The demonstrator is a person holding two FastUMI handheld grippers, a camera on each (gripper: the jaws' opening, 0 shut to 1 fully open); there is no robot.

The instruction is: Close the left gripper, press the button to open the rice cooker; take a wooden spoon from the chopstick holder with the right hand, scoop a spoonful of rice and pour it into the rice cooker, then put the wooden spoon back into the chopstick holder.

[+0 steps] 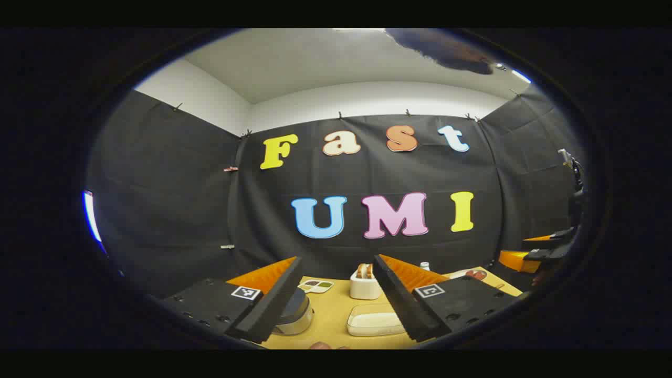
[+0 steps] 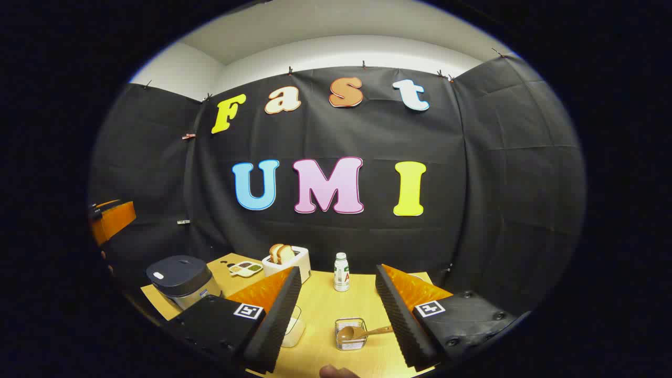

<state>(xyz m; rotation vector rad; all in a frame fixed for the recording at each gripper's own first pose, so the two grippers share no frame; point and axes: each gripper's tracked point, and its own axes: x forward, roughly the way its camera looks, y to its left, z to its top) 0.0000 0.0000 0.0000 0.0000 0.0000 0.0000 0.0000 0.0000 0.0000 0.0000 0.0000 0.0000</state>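
The rice cooker (image 2: 181, 281), grey with a dark lid that is down, stands at the table's left; in the left gripper view the rice cooker (image 1: 296, 315) is half hidden behind my left finger. A wire chopstick holder (image 2: 350, 336) holds the wooden spoon (image 2: 362, 332), whose handle leans right. A white container of rice (image 1: 375, 323) lies flat; the same rice container (image 2: 293, 326) peeks from behind a finger. My left gripper (image 1: 337, 260) is open above the table's near edge. My right gripper (image 2: 337, 269) is open too, above and short of the holder.
On the yellow table (image 2: 320, 304) stand a white toaster (image 2: 286, 260) with bread, a small bottle (image 2: 341, 272) and a sectioned dish (image 2: 245, 269). A plate (image 1: 472, 274) lies far right. The other gripper (image 1: 546, 252) shows at the right edge.
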